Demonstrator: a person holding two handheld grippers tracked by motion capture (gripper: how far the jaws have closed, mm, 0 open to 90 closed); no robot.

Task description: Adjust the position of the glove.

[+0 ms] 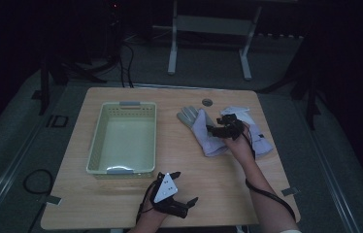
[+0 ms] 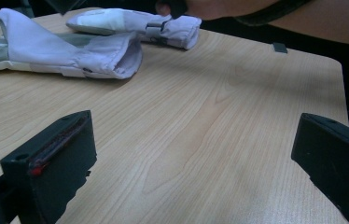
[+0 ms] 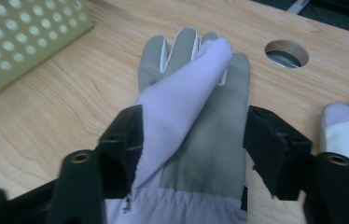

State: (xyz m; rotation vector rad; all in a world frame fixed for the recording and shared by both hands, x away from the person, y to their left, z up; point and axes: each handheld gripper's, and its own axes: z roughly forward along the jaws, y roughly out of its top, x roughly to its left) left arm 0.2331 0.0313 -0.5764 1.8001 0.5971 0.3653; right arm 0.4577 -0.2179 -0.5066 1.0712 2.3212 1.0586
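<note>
Right gripper view: tongs [image 3: 193,144] straddling glove [image 3: 196,116].

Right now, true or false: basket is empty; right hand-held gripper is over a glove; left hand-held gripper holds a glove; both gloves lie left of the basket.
1. The basket is empty. True.
2. The right hand-held gripper has its jaws on either side of a glove. True; whether they press on it yet cannot be told.
3. The left hand-held gripper holds a glove. False: its jaws stand open over bare table.
4. Both gloves lie left of the basket. False: the held one and the second glove lie to its right in the high view.
</note>
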